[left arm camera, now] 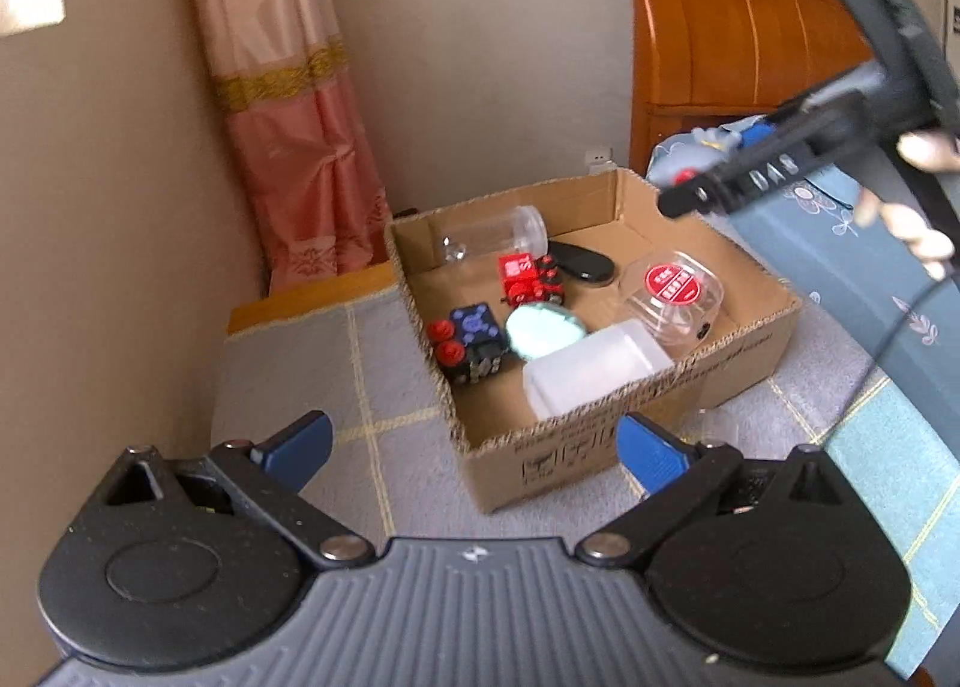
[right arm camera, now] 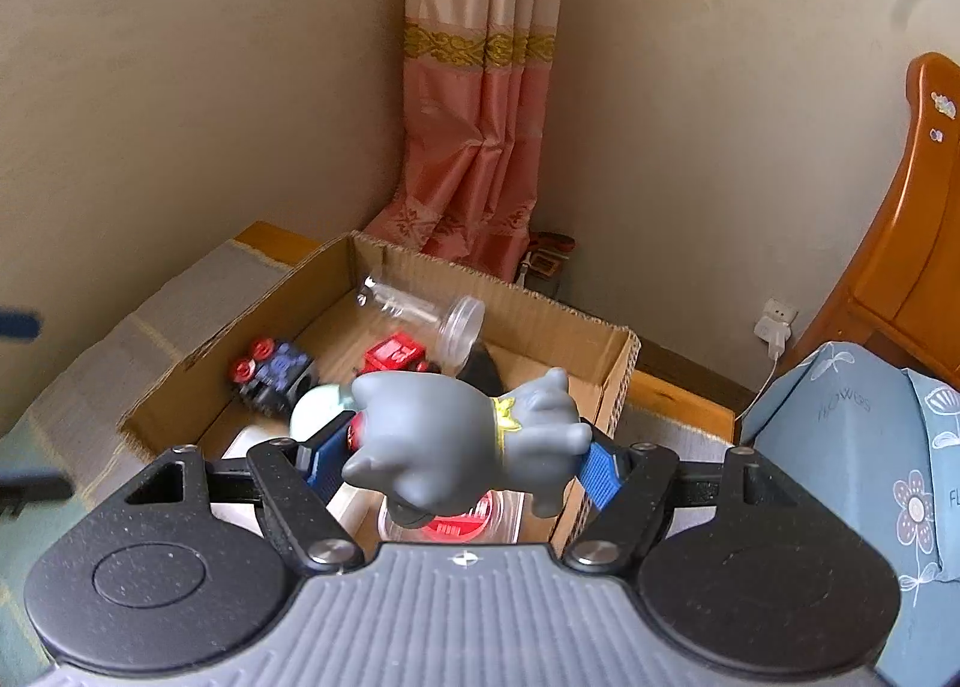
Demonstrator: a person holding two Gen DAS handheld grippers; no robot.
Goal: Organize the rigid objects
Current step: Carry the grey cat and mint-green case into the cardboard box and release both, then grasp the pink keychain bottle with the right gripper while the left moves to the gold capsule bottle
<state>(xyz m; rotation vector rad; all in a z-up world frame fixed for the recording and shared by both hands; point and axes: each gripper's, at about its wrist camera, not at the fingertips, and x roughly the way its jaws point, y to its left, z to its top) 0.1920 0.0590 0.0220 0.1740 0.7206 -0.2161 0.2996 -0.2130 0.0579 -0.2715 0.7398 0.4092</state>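
A grey mat with pale lines covers the surface in a corner of beige walls, where a pink curtain hangs; a wooden headboard and blue bedding stand to the right. On the mat sits an open cardboard box. Inside it lie a clear jar on its side, a red toy car, a dark blue toy car, a mint round disc, a white plastic box, a black oval thing and a clear tub with red lid. The left gripper is spread wide and holds nothing. The right gripper clamps a grey toy figure above the box's near edge; its face is hidden.
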